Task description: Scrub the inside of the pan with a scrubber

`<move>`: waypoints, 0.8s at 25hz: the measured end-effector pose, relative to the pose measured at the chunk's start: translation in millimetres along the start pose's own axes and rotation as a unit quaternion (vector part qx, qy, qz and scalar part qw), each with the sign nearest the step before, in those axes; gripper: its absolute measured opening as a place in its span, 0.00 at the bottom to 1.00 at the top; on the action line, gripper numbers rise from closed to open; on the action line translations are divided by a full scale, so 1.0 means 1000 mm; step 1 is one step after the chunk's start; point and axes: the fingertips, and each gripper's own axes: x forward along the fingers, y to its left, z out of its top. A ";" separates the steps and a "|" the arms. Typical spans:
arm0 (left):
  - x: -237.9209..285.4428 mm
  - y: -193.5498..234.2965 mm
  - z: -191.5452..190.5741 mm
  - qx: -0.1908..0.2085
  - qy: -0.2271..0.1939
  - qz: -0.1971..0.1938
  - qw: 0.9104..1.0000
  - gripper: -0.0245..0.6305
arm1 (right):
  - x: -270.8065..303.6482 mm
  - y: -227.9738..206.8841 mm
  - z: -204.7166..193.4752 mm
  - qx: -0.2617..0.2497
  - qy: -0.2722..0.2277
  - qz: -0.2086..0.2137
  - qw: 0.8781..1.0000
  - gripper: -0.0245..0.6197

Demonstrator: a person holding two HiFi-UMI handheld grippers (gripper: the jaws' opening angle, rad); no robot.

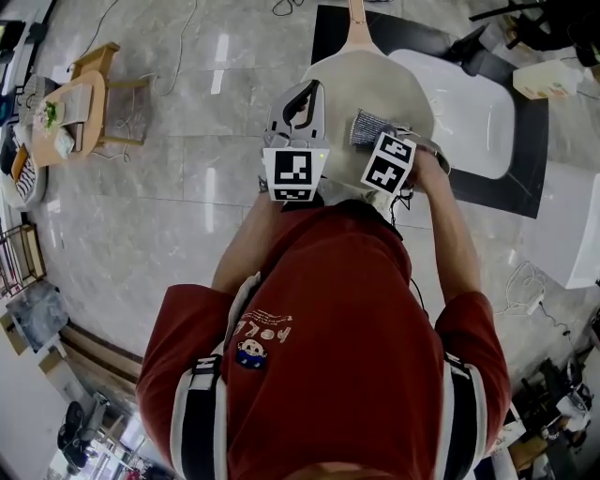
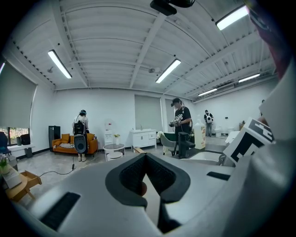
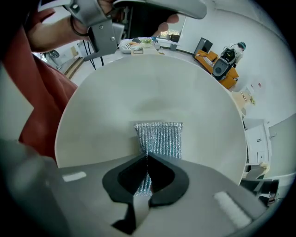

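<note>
A cream pan (image 1: 375, 80) with a pale wooden handle (image 1: 357, 23) is held in front of the person's chest, its inside facing them. My left gripper (image 1: 298, 111) is shut on the pan's left rim; in the left gripper view a thin beige edge (image 2: 151, 203) shows between its closed jaws (image 2: 146, 159). My right gripper (image 1: 377, 138) is shut on a silver mesh scrubber (image 1: 367, 127). The scrubber (image 3: 159, 138) lies flat against the pan's inner surface (image 3: 152, 88), just past the right gripper (image 3: 147, 163).
A white tub (image 1: 469, 108) on a black mat lies beyond the pan. A small wooden table (image 1: 80, 112) stands at the left, a white box (image 1: 572, 225) at the right. In the left gripper view people (image 2: 181, 125) stand near an orange sofa (image 2: 64, 144).
</note>
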 end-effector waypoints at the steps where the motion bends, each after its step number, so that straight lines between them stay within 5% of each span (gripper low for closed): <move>1: 0.000 -0.001 0.001 -0.002 0.000 -0.001 1.000 0.04 | -0.003 -0.001 -0.001 0.008 -0.007 -0.002 1.000 0.07; 7: 0.003 -0.004 0.007 -0.007 -0.005 0.002 1.000 0.04 | -0.026 -0.005 0.003 0.046 -0.067 -0.021 0.997 0.07; 11: 0.005 -0.008 0.017 -0.016 -0.014 0.004 1.000 0.04 | -0.049 -0.021 0.007 0.101 -0.147 -0.052 0.983 0.07; 15: 0.005 -0.015 0.027 -0.025 -0.023 0.002 0.999 0.04 | -0.083 -0.043 0.010 0.171 -0.242 -0.094 0.950 0.07; 20: 0.004 -0.030 0.043 -0.039 -0.035 -0.006 0.999 0.05 | -0.135 -0.070 0.005 0.240 -0.350 -0.152 0.893 0.07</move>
